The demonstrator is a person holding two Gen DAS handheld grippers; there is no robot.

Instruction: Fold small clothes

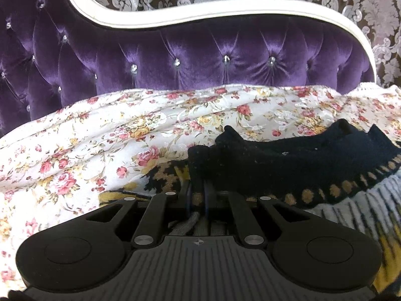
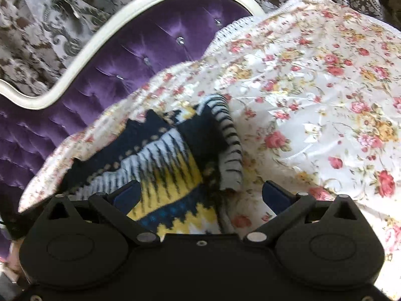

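Observation:
A small knitted sweater (image 1: 300, 168), navy with yellow, white and blue patterns, lies on a floral sheet (image 1: 100, 135). My left gripper (image 1: 198, 193) is shut on the sweater's navy edge, its fingers close together under the fabric. In the right wrist view the sweater (image 2: 160, 170) lies spread in front, with a striped cuff (image 2: 230, 145) folded over. My right gripper (image 2: 200, 195) is open, its blue-padded fingers (image 2: 125, 195) wide apart on either side of the sweater's yellow patterned part.
The floral sheet (image 2: 313, 87) covers a sofa seat. A purple tufted backrest (image 1: 175, 57) with a white frame (image 1: 155, 20) rises behind it. Patterned curtains (image 2: 37, 37) hang behind the sofa.

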